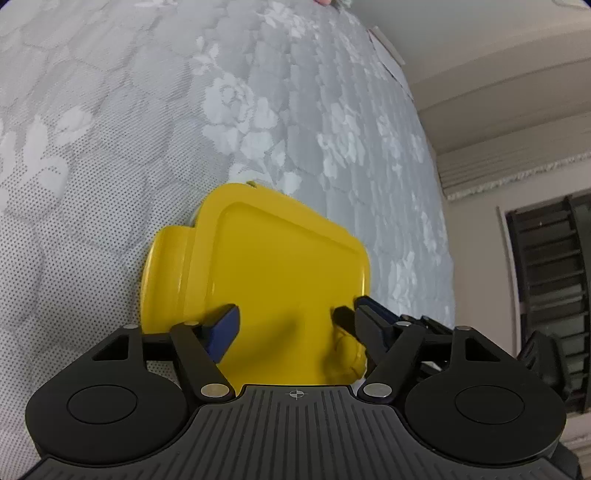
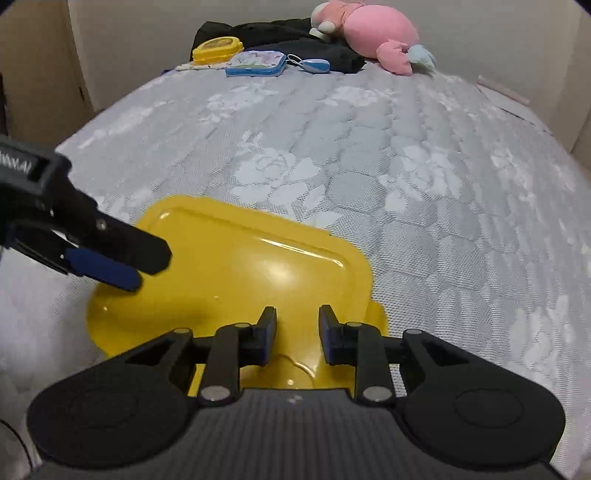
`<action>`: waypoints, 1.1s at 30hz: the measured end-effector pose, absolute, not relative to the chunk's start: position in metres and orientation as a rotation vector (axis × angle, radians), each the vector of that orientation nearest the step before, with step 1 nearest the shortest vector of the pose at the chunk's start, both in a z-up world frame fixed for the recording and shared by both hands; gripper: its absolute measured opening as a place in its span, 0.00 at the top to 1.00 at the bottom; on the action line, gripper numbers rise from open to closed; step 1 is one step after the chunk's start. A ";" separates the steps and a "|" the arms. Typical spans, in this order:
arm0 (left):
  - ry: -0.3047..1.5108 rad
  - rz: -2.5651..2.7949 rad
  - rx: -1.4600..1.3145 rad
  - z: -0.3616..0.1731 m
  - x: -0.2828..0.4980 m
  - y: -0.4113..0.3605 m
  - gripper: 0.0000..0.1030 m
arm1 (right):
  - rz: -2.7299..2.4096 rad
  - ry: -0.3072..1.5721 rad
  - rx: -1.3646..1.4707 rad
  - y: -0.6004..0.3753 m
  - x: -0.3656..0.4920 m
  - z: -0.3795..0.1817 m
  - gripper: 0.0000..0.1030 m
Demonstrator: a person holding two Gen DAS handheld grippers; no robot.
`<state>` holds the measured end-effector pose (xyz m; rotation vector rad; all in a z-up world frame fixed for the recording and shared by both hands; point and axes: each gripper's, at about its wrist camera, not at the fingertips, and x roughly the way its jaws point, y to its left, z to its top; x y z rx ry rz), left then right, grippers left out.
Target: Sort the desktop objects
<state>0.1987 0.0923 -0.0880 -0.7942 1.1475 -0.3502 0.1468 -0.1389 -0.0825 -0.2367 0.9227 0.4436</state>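
A yellow plastic tray (image 1: 273, 266) lies on a grey floral mattress (image 1: 147, 110). My left gripper (image 1: 286, 319) hovers open over the tray's near part, fingers spread and holding nothing. In the right wrist view the same tray (image 2: 236, 266) lies below my right gripper (image 2: 297, 332), which is open over the tray's near edge with a narrow gap between its fingers. The left gripper (image 2: 144, 266) enters that view from the left, over the tray's left edge. At the far end lie a small yellow box (image 2: 216, 48), a blue tin case (image 2: 256, 63) and a blue clip-like item (image 2: 314, 65).
A pink plush toy (image 2: 373, 33) and black cloth (image 2: 280, 35) lie at the mattress's far end. A wall runs behind them. The mattress (image 2: 406, 166) drops off at its right edge. A dark slatted frame (image 1: 550, 273) stands to the right.
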 end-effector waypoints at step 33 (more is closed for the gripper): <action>1.132 -0.362 -0.678 -0.088 0.199 0.082 0.43 | 0.439 0.943 0.025 -0.136 0.175 -0.082 0.56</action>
